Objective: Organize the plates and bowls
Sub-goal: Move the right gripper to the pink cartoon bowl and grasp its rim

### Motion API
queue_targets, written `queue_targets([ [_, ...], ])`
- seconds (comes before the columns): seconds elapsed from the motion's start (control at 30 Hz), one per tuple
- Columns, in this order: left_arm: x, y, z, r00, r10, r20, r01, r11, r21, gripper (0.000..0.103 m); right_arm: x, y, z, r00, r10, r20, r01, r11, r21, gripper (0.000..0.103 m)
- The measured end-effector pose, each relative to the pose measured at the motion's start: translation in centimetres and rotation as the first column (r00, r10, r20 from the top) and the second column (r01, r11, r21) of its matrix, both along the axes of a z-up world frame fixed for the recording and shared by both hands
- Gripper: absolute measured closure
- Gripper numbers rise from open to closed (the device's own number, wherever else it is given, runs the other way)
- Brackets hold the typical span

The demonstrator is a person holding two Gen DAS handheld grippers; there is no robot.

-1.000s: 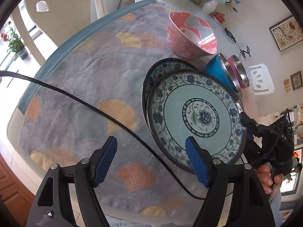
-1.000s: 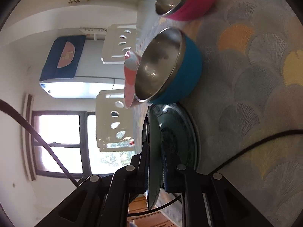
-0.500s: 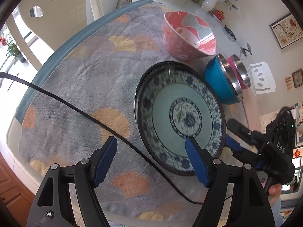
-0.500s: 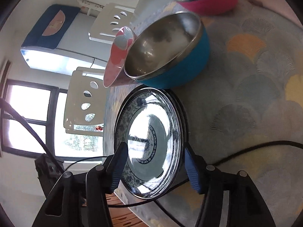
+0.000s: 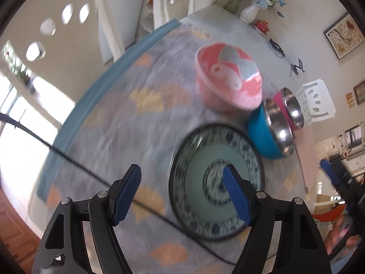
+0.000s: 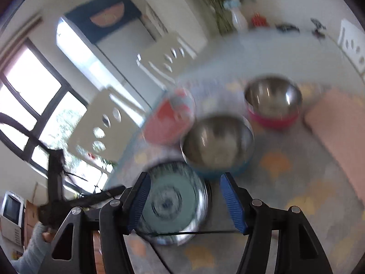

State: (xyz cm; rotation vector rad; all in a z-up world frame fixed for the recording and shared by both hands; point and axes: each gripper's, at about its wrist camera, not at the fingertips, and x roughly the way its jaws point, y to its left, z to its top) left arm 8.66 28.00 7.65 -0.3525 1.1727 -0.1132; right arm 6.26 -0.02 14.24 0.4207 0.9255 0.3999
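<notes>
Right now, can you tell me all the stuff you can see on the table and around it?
patterned plates: blue-and-white, stacked on the cloth; count unclear from blur
cartoon bowl: one, pink, beyond the plates
blue bowl: one, steel inside, beside the plates
magenta bowl: one, steel inside, behind the blue bowl
tablecloth: one, grey with orange fans
pink mat: one, right of the bowls
vase: one, white, far table end
chairs: white, around the table
left hand-held gripper: open, empty
right hand-held gripper: open, empty

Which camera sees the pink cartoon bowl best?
The left wrist view: the pink plastic cartoon bowl shows its whole rim and printed inside, only slightly blurred. The right wrist view shows it heavily smeared, partly behind the blue steel-lined bowl.
</notes>
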Motion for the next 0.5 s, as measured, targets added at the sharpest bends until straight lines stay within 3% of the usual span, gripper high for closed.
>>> queue_targets([
  [0.17, 3.5, -0.9, 1.4, 0.999, 0.001, 0.042, -0.001, 1.0, -0.013, 0.03, 5.2, 1.1, 2.3, 0.997, 0.018, 0.079, -0.013, 0.998, -0.063, 0.041],
  [0.27, 5.0, -1.1, 1.4, 0.997, 0.063, 0.041, -0.061, 0.997, -0.042, 0.03, 9.1, 2.7, 2.4, 0.993, 0.075, 0.093, -0.062, 0.989, -0.134, 0.041],
  [0.33, 6.3, -1.3, 0.7, 0.995, 0.095, 0.019, -0.093, 0.991, -0.094, 0.03, 11.8, 4.1, 1.7, 0.991, 0.117, 0.07, -0.103, 0.978, -0.18, 0.042],
  [0.5, 8.9, -2.7, -1.1, 0.996, 0.088, -0.024, -0.09, 0.995, -0.05, 0.03, 18.4, 7.6, -3.0, 0.977, 0.198, -0.08, -0.213, 0.93, -0.3, 0.048],
])
